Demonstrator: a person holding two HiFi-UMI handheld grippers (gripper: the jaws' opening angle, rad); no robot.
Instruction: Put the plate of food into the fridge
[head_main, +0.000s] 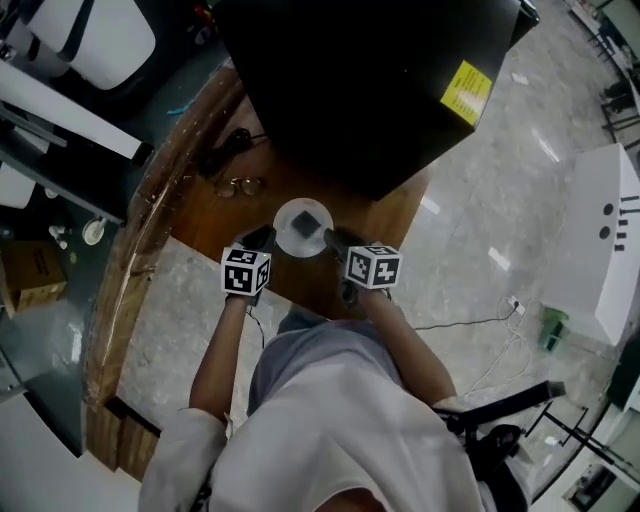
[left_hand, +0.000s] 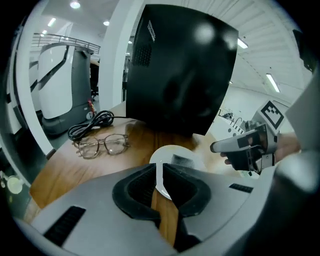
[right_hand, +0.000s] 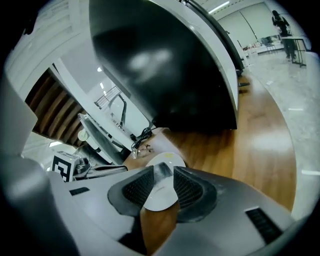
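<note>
A white plate (head_main: 290, 238) carrying a dark piece of food (head_main: 305, 224) lies on the wooden table (head_main: 205, 220), just in front of the black fridge (head_main: 360, 90), whose door is closed. My left gripper (head_main: 268, 238) is at the plate's left rim and my right gripper (head_main: 332, 238) at its right rim. In the left gripper view the jaws (left_hand: 159, 170) stand almost together, and the plate (left_hand: 172, 155) shows through the thin slit. In the right gripper view the gripper (right_hand: 160, 175) is open, with the plate's rim (right_hand: 161, 192) between its pads and not pressed.
A pair of glasses (head_main: 240, 185) and a coiled black cable (head_main: 225, 150) lie on the table left of the plate. The table's curved edge (head_main: 130, 250) runs along the left. White machines stand beyond it, and a marble floor lies to the right.
</note>
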